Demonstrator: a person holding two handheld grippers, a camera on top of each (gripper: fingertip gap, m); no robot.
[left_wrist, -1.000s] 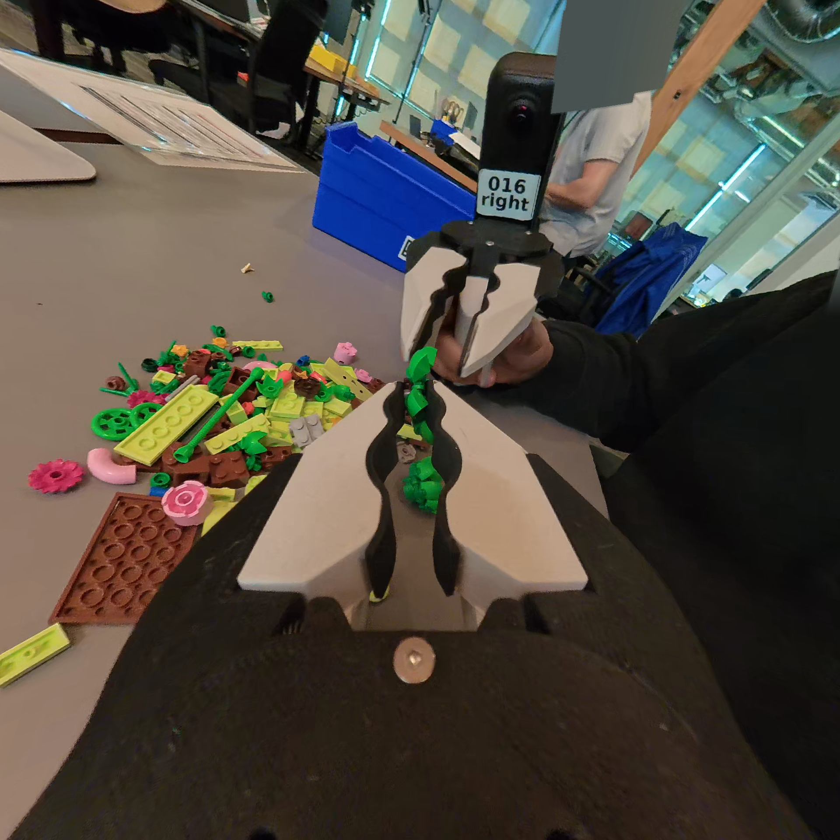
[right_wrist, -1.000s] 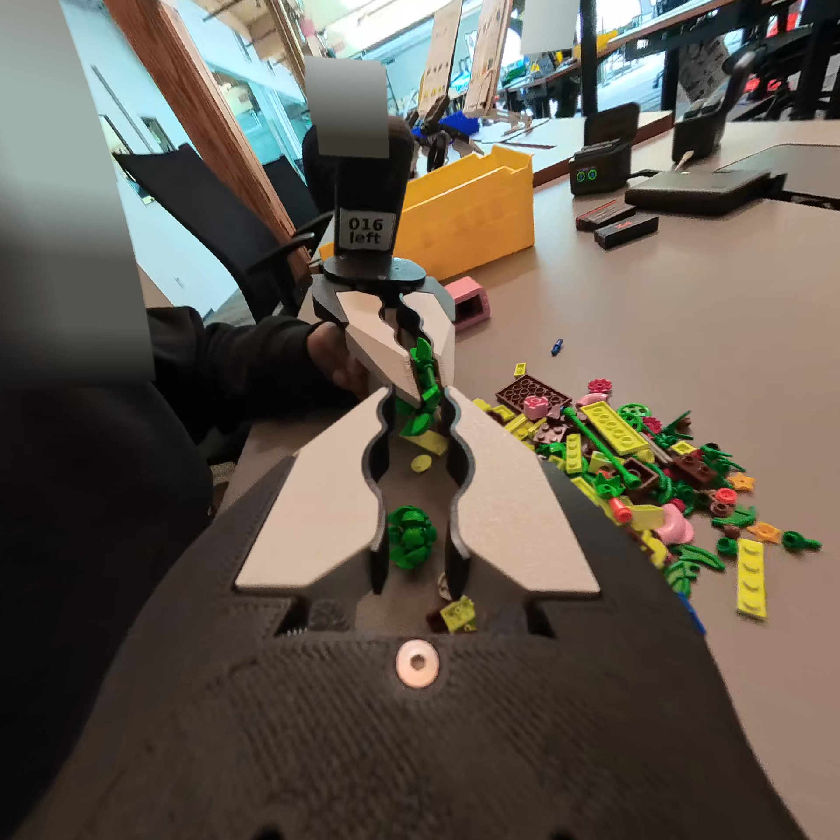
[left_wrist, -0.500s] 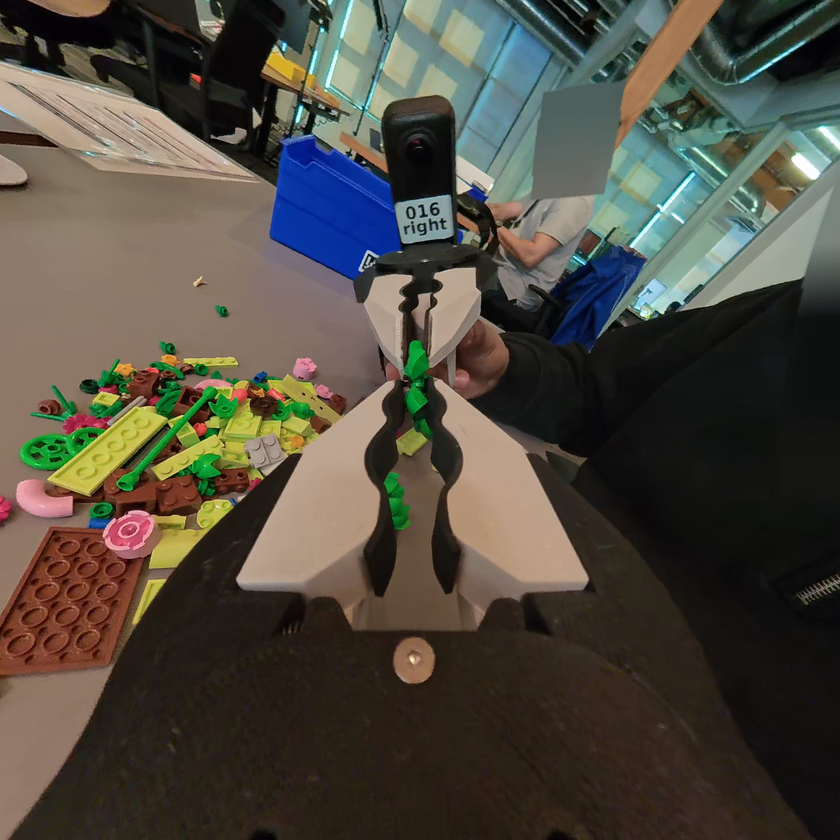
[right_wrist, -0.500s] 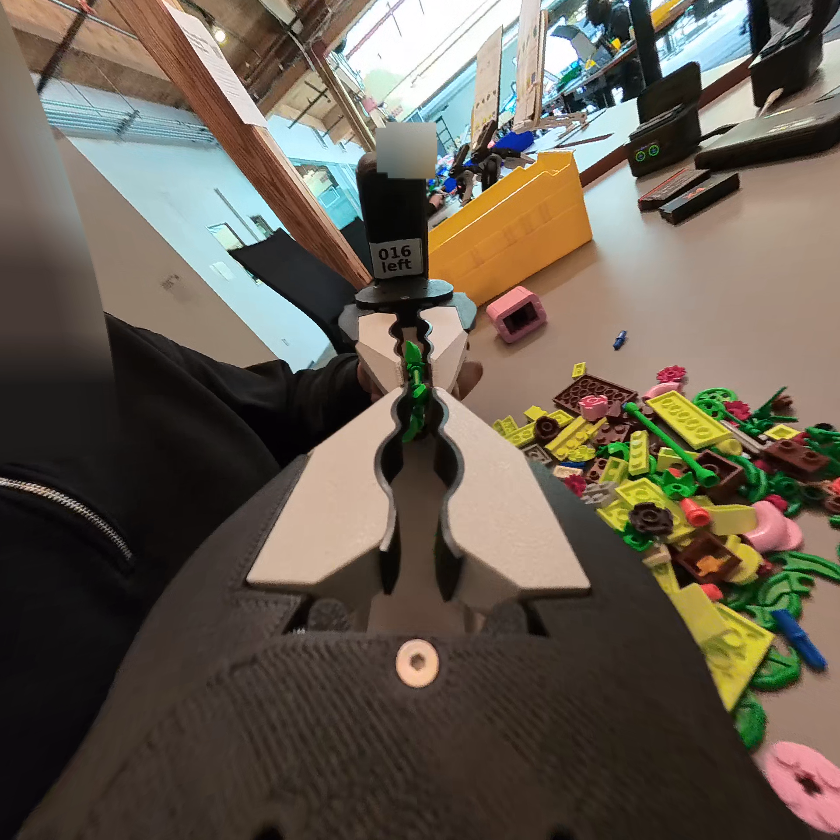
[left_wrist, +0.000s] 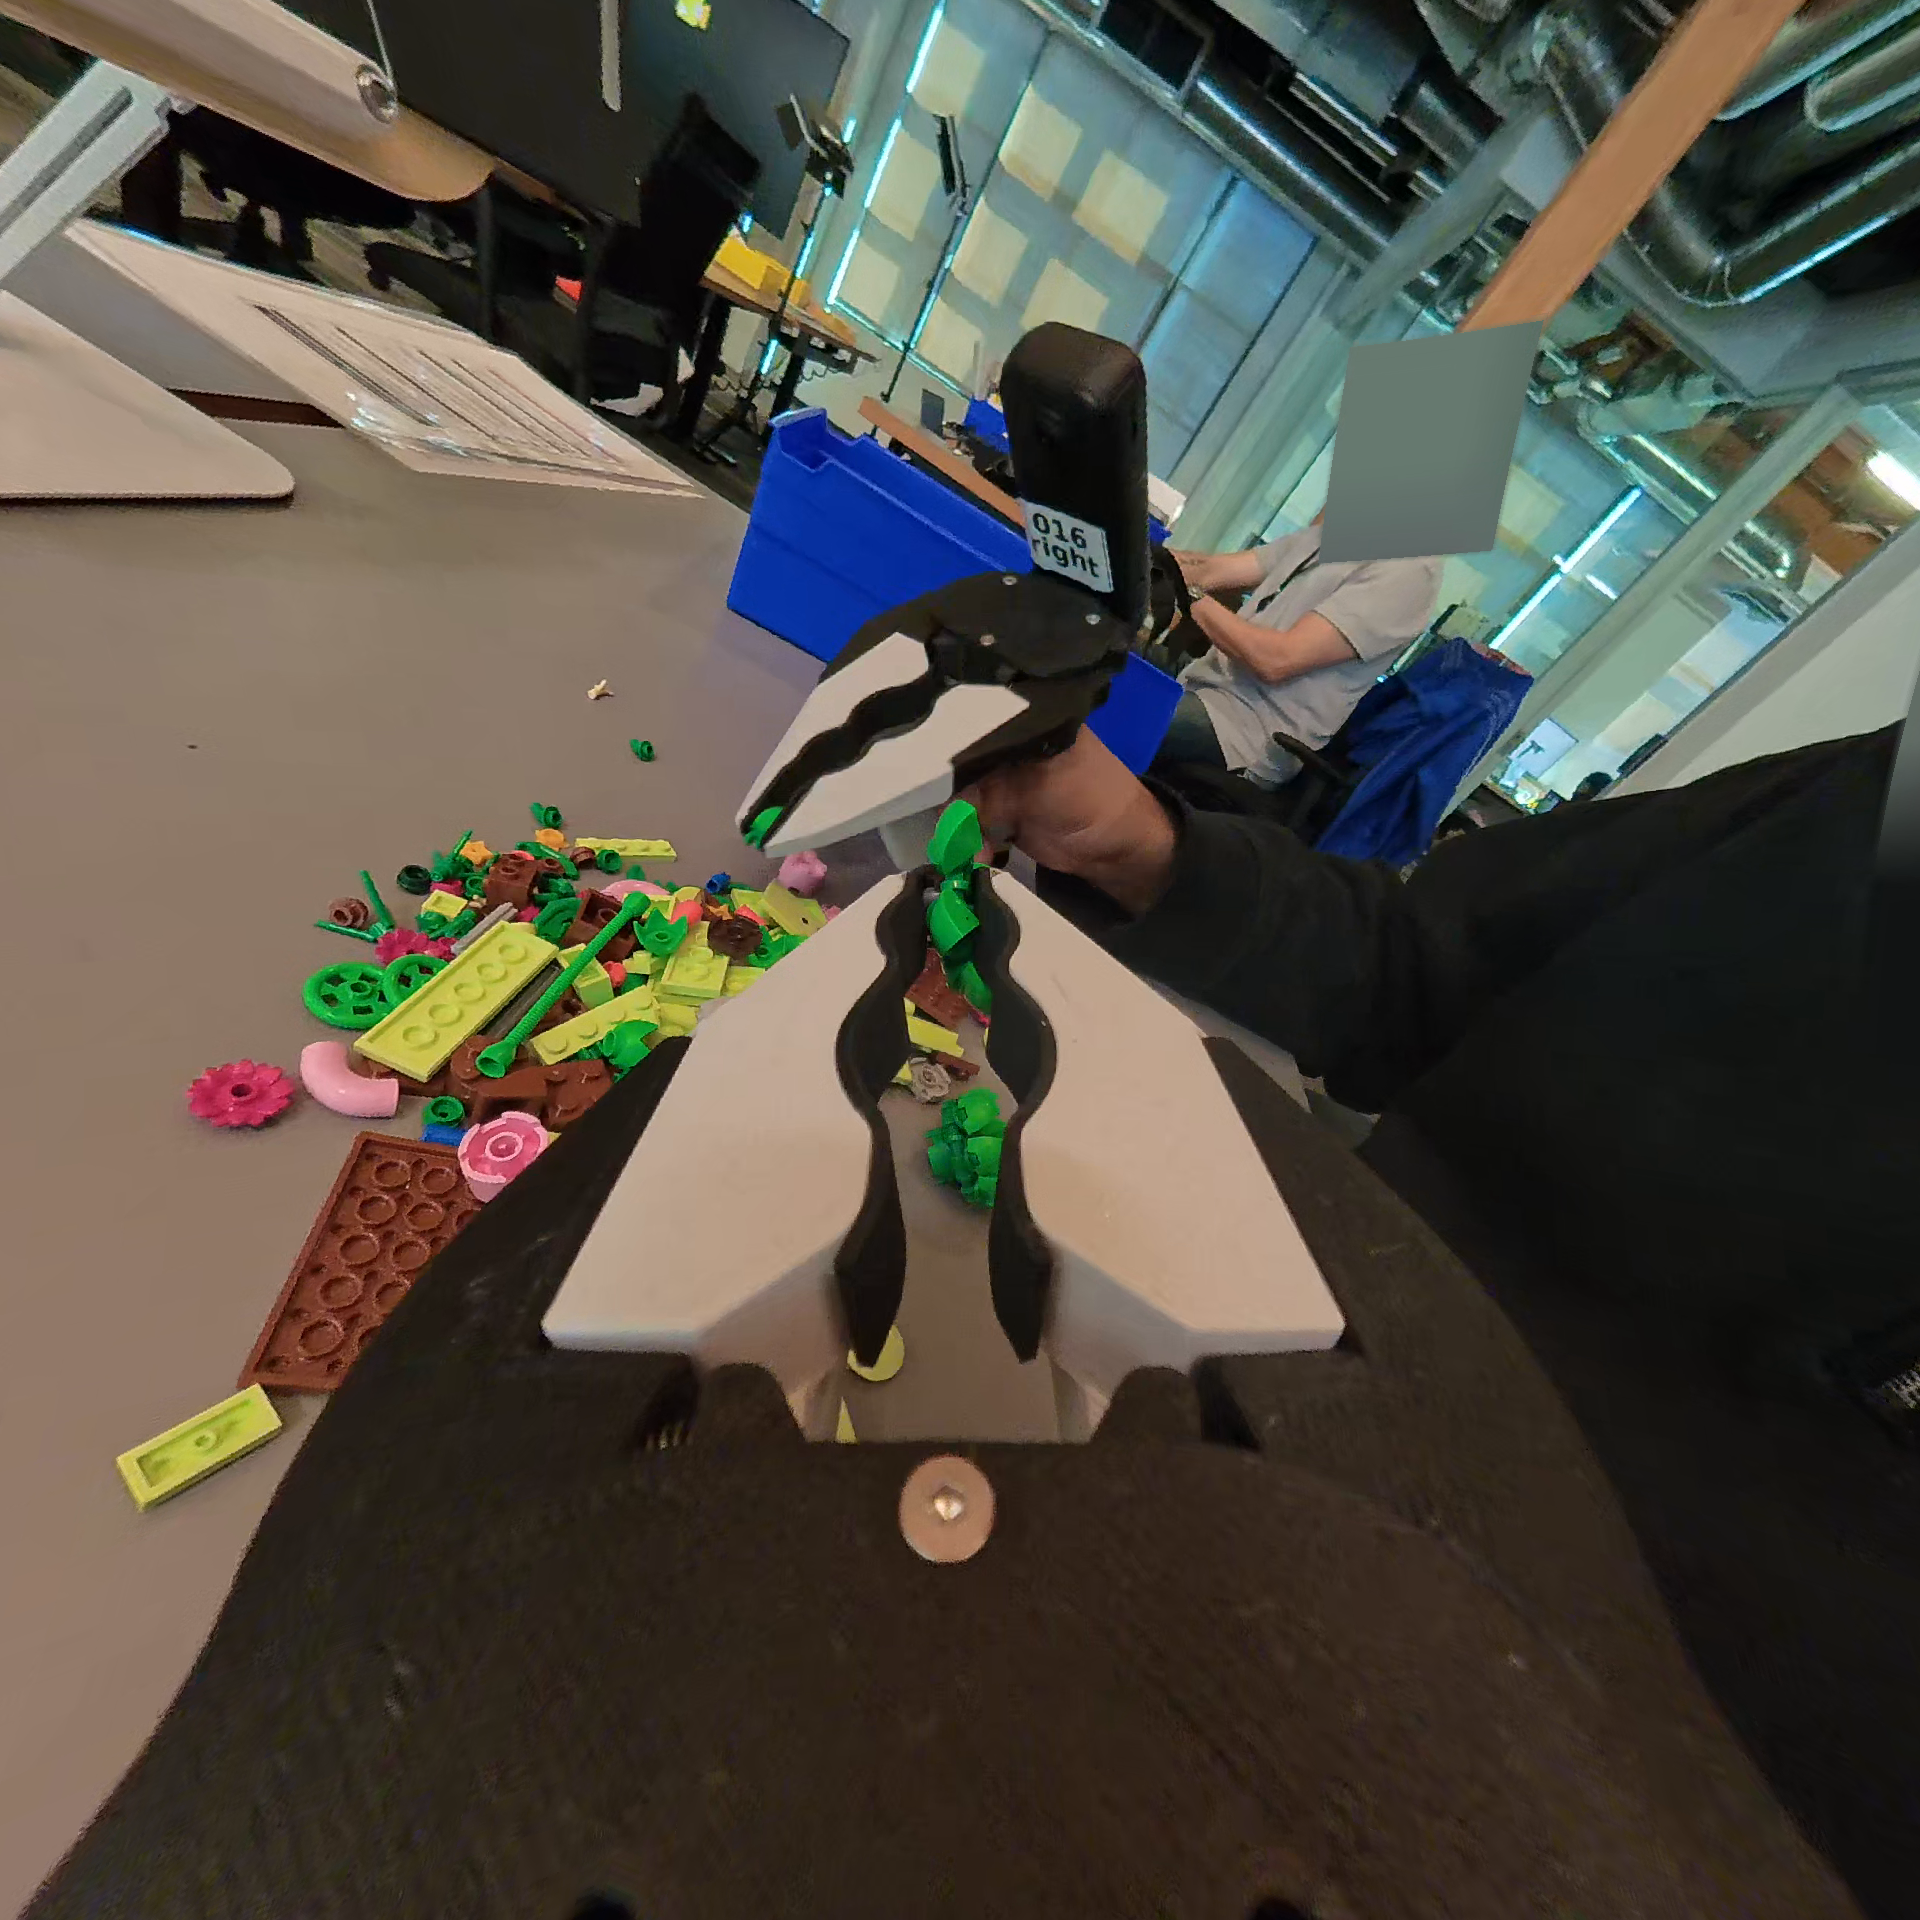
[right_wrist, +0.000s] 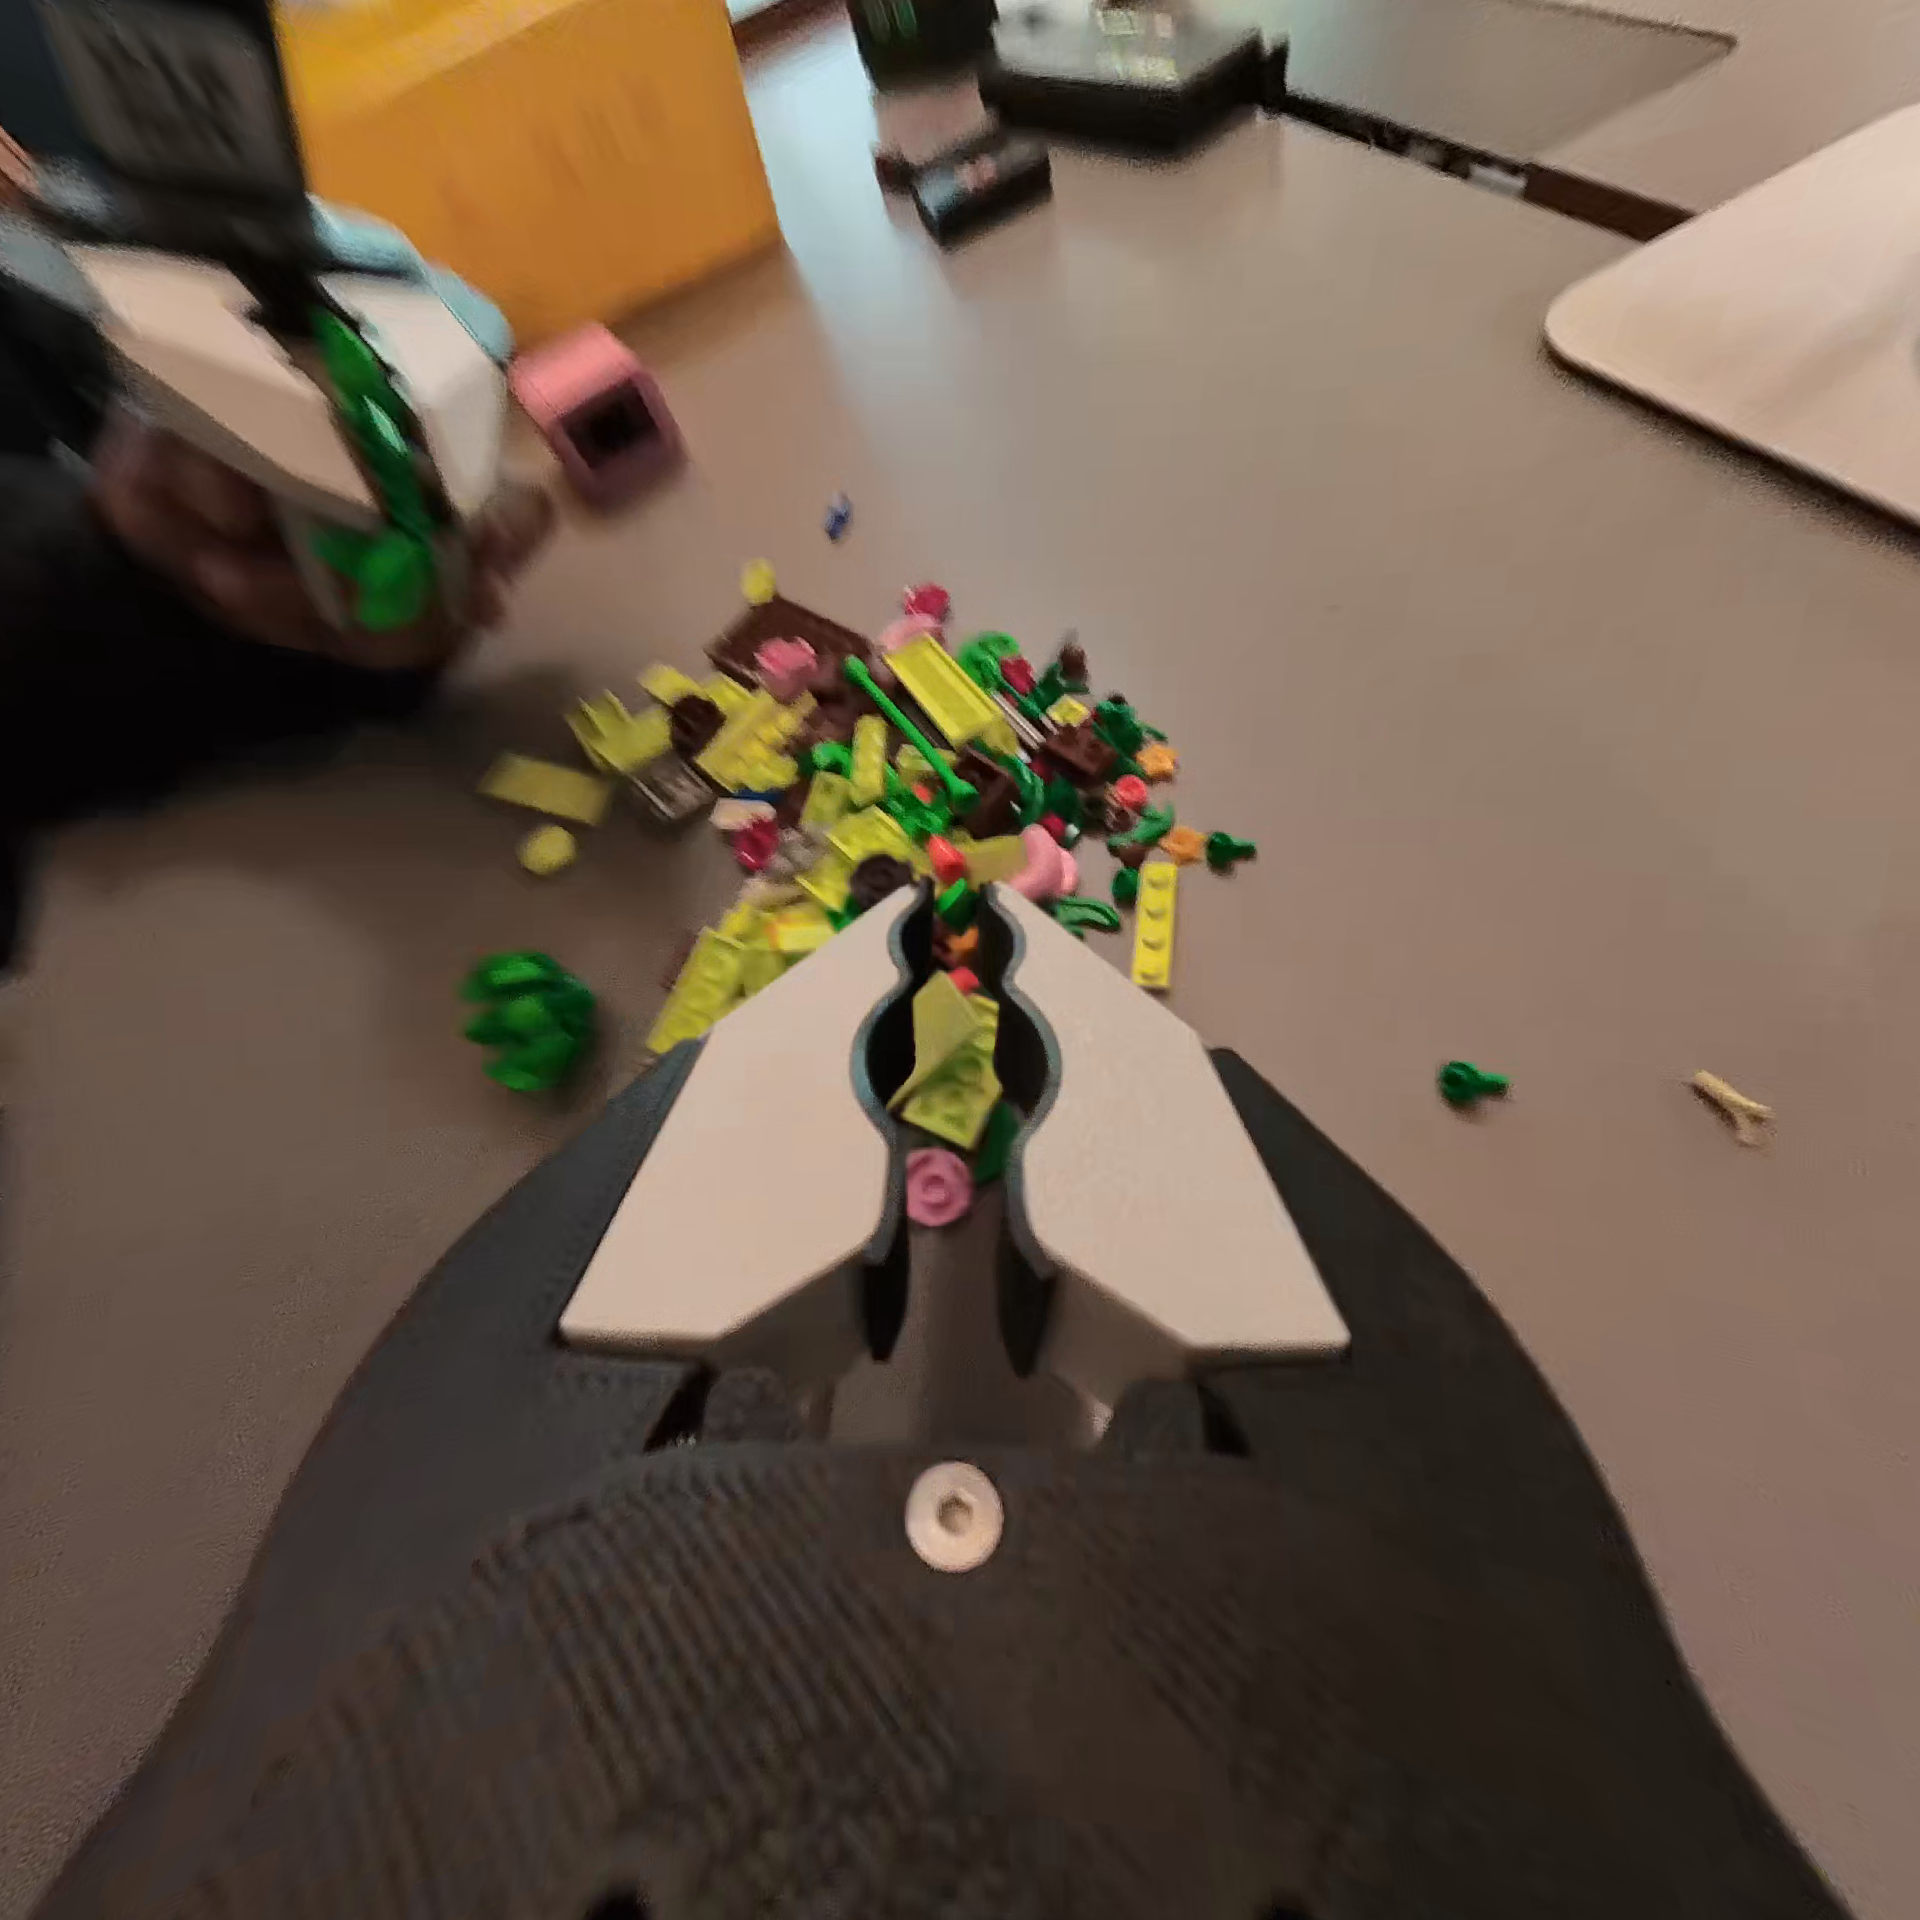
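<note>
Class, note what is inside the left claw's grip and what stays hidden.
The left claw pinches a green leafy stem; its clamped part is covered by the fingers. The right claw grips a green bit.

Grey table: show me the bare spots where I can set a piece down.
Free: the wide grey table stretch between the brick pile, white base and blue bin; also the strip between the pile and the black devices. Crowded: the pile itself; the green clump and a black sleeve take the near edge.
</note>
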